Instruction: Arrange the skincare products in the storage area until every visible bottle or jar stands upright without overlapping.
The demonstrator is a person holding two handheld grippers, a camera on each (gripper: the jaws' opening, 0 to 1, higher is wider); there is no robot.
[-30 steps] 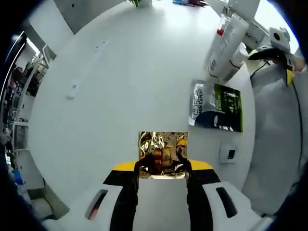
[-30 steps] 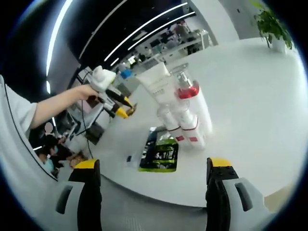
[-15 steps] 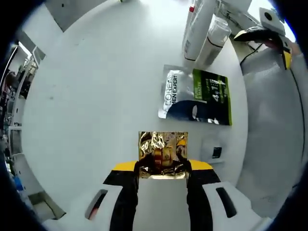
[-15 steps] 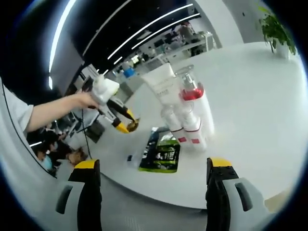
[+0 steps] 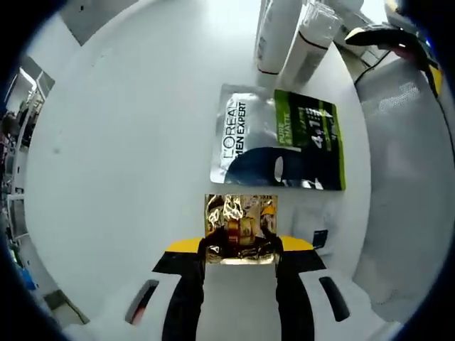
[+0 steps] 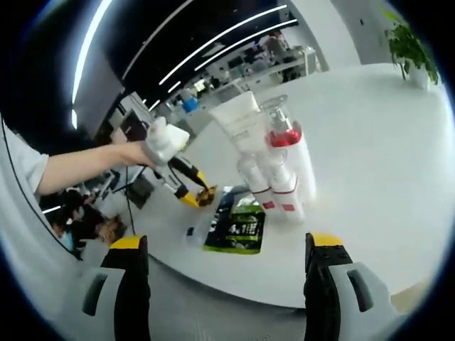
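Above the white table [image 5: 128, 128], left gripper [image 5: 240, 245] clamps a gold foil sachet [image 5: 240, 222] beside the L'Oréal sachet [image 5: 279, 138]; next, place it without overlap. Right gripper [image 6: 224, 273] hangs open.

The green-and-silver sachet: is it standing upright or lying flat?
Lying flat. The sachet shows its whole printed face on the white table.

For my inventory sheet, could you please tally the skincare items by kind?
Bottles: 3
Tube: 1
Flat sachets: 2
Gold packet, held in left gripper: 1
Total: 7
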